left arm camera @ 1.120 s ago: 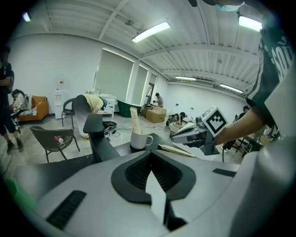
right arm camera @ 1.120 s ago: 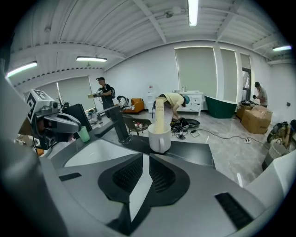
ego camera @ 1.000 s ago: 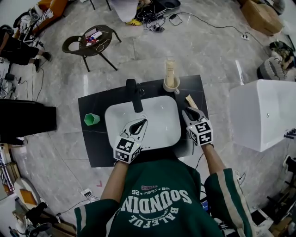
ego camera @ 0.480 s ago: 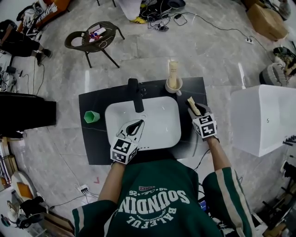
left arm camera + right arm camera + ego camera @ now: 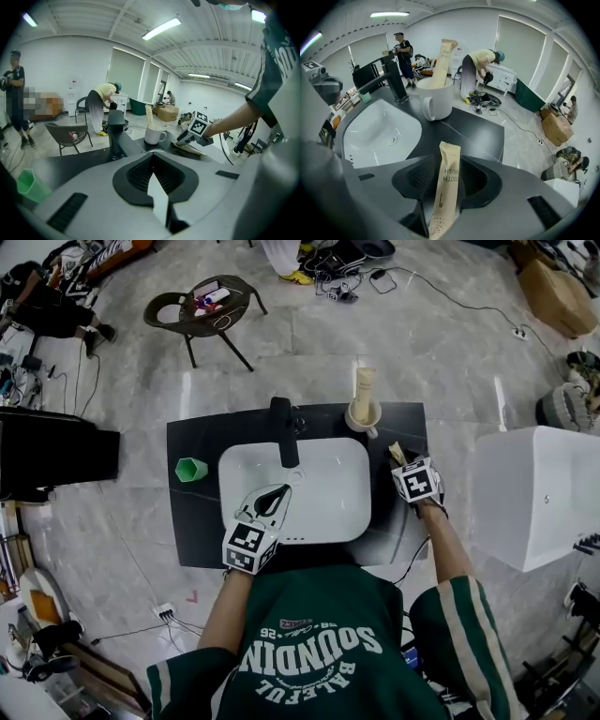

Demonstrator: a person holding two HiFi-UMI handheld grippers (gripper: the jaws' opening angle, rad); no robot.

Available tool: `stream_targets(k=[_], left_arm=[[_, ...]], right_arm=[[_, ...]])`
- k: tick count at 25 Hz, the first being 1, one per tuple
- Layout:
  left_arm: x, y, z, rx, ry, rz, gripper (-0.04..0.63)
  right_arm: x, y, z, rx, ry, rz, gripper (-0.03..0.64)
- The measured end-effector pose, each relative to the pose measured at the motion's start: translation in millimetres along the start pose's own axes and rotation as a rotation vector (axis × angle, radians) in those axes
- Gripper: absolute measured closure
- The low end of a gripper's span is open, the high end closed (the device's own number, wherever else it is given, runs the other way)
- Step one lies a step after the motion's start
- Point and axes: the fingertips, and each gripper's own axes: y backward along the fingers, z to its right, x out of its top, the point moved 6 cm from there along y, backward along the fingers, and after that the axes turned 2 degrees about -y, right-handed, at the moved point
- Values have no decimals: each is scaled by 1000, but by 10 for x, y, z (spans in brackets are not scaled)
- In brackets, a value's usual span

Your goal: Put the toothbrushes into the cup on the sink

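Observation:
A white cup [image 5: 364, 415] [image 5: 436, 101] stands on the black counter behind the sink [image 5: 309, 512], with one tan toothbrush packet [image 5: 362, 390] [image 5: 443, 61] upright in it. A second tan packet [image 5: 446, 187] [image 5: 398, 453] lies on the counter right of the sink. My right gripper [image 5: 405, 462] [image 5: 447, 173] points steeply down over it; its jaws have just been opening, and the packet lies between them, not pressed. My left gripper [image 5: 281, 491] [image 5: 153, 159] hovers over the sink's front edge, tips together, empty.
A black faucet [image 5: 284, 427] rises behind the basin. A small green cup [image 5: 190, 469] sits on the counter's left part. A white box-like unit [image 5: 534, 484] stands right of the counter. A chair [image 5: 202, 310] and people are farther back.
My right gripper moved forward and down along the counter's right side to the packet, and its jaws went from shut to wide. The left gripper barely moved.

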Motion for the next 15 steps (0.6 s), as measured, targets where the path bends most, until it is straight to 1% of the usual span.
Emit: stream_targets(k=[3,7,12,14,15], left_arm=[[-60,33,-15,18,12,-8,584],[-85,63,-15,39,21,-9,584],[-114,78,-13,51,17,-12,584],[-131,79,-19,52,16,-12,584],[-133,78,-20,51,16,-11,584]], right_arm=[[2,-101,-4,9,-14,-29,434],[-76,-193,83,-22,-28,-72,436],[-125,-256,117,-13,-62,-82,442],[-128,-252,108,-13,-65,-81,466],[-132,-240,102,-14,-64,-78,467]])
